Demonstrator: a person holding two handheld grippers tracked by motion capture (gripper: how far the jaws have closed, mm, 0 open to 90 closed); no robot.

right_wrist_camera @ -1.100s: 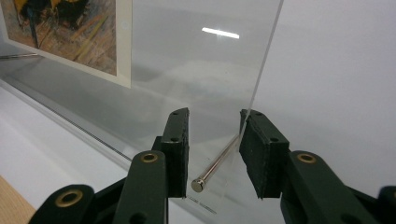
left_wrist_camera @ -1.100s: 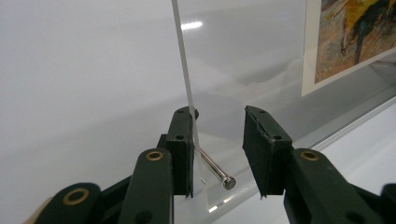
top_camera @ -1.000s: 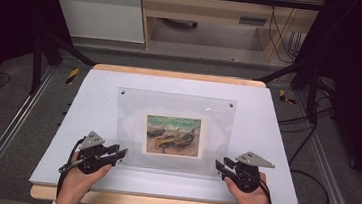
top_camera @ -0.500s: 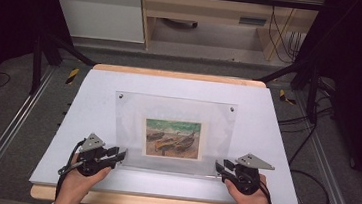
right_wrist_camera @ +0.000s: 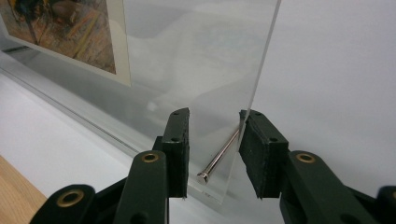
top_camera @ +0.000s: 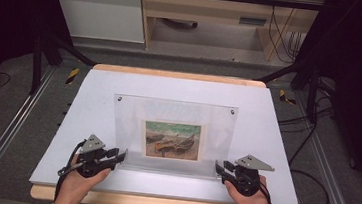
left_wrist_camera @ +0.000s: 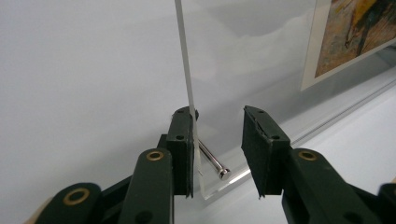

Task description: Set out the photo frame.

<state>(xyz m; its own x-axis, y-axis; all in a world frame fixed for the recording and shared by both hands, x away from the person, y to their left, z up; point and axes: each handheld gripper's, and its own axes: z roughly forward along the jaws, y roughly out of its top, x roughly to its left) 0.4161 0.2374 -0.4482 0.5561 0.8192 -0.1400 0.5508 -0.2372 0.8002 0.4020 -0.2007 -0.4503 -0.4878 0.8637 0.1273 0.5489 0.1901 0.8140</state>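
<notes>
Both grippers sit at the near corners of the clear acrylic picture frame (top_camera: 173, 135) — left gripper (top_camera: 122, 155) and right gripper (top_camera: 219, 167) each part-open, straddling a corner, one pad against the pane — grip uncertain.

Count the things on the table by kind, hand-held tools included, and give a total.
Clear frame: 1
Picture: 1
Metal pins: 4
Tools, left and right: 2
Total: 8

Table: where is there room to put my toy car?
Bare white table lies behind the clear picture frame up to the far wooden edge, and in wide strips left and right of it. The near edge is crowded: the left gripper and right gripper sit at the frame's lower corners.
</notes>
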